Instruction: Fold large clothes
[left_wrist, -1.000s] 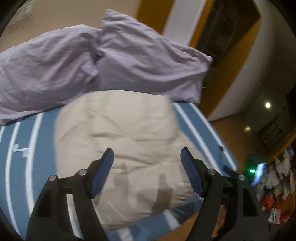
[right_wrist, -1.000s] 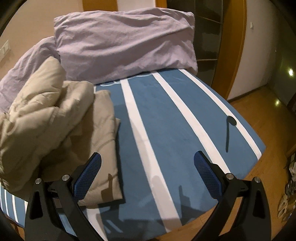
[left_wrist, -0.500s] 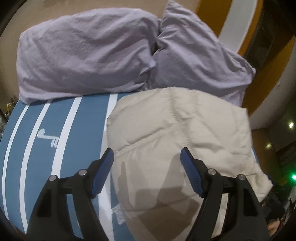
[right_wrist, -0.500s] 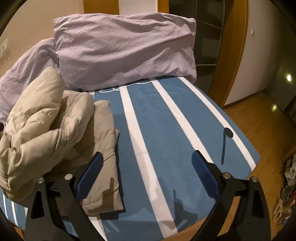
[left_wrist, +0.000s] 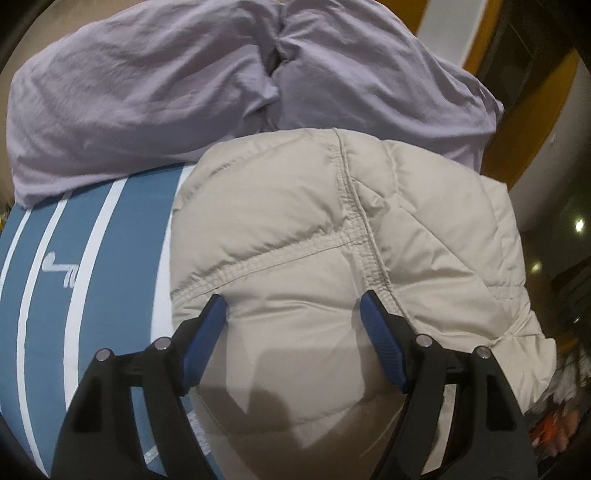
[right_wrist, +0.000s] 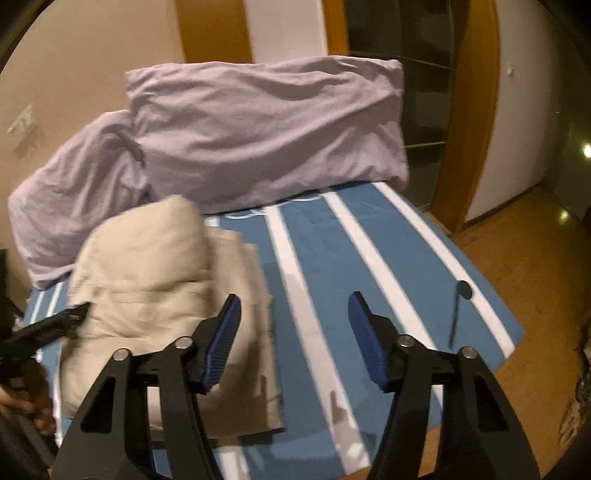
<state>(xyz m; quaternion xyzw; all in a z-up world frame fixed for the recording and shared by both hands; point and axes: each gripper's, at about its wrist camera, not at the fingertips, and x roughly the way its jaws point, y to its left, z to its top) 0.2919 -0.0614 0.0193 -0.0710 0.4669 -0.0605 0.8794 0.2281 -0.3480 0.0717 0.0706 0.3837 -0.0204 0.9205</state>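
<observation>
Left wrist view: one beige quilted jacket (left_wrist: 332, 258), puffy with stitched seams, lies bunched on the blue white-striped bed (left_wrist: 92, 295), its far edge against two lilac pillows (left_wrist: 147, 92). The left tongs (left_wrist: 293, 306) stand wide, holding nothing, right over the jacket's near part; whether the tips touch the fabric I cannot tell. From the right wrist, the right tongs (right_wrist: 293, 306) gape wide and empty above the bed, the jacket (right_wrist: 155, 266) heaped to their left.
</observation>
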